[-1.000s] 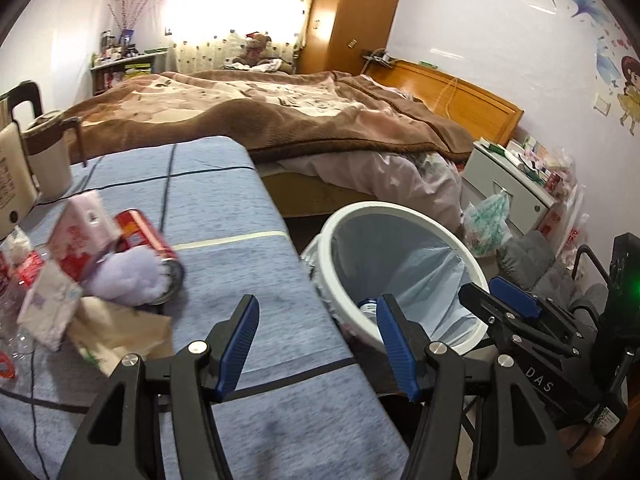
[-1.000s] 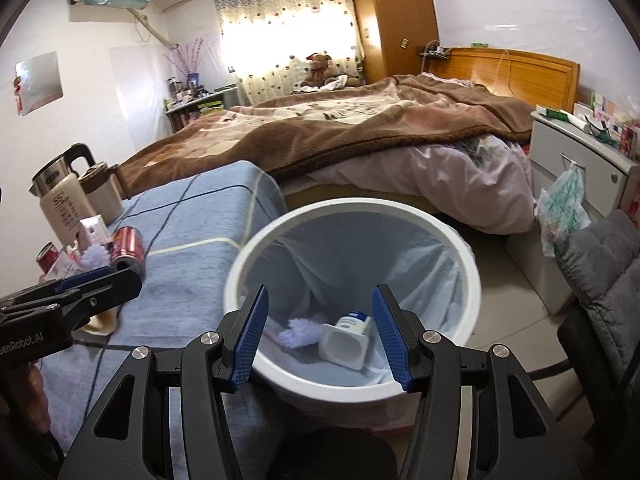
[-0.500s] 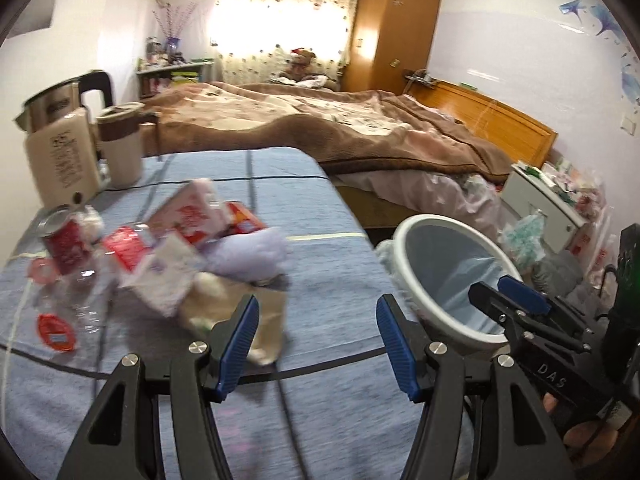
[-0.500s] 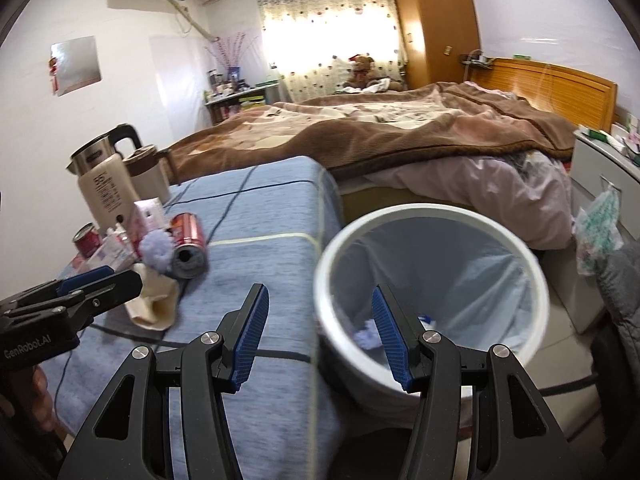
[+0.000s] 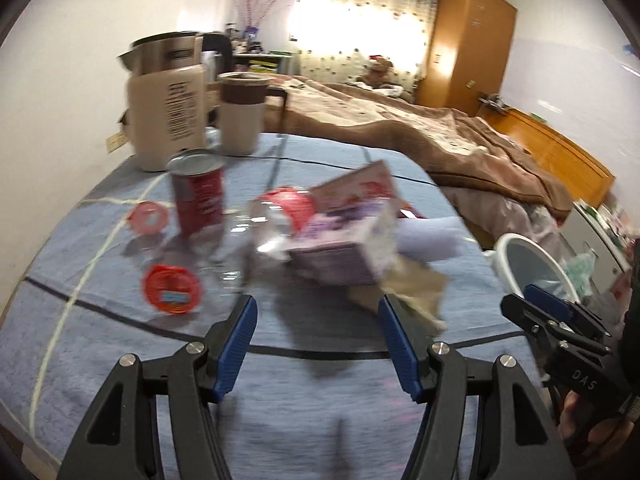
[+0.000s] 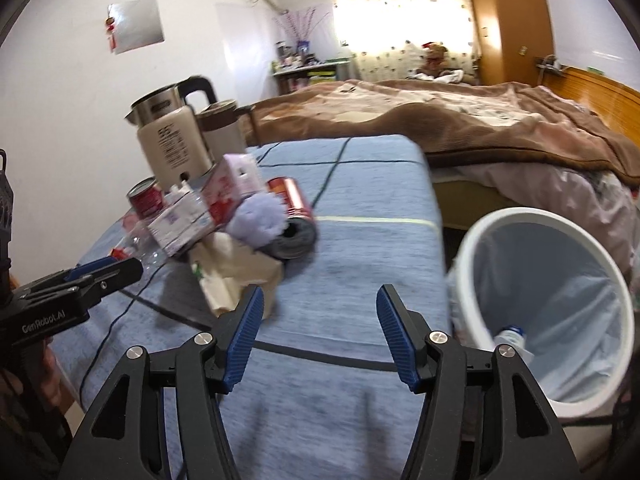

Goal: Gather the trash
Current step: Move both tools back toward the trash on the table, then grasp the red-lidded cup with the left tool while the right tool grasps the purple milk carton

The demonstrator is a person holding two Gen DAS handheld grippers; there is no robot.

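Both claws angled down over the tabletop [image 6: 360, 248].
Left claw [image 5: 318, 338] and right claw [image 6: 320, 330] opening, empty, near the trash pile [image 5: 340, 236].

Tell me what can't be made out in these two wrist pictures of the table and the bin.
- Label text on the pink carton: left wrist view, motion blur.
- Bottom of the white bin: right wrist view, cut off by the right gripper; only a blue-capped bottle peeks out.
- Crumpled paper: left wrist view, partly behind the left gripper, print unreadable.
- Lying can: right wrist view, label blurred.
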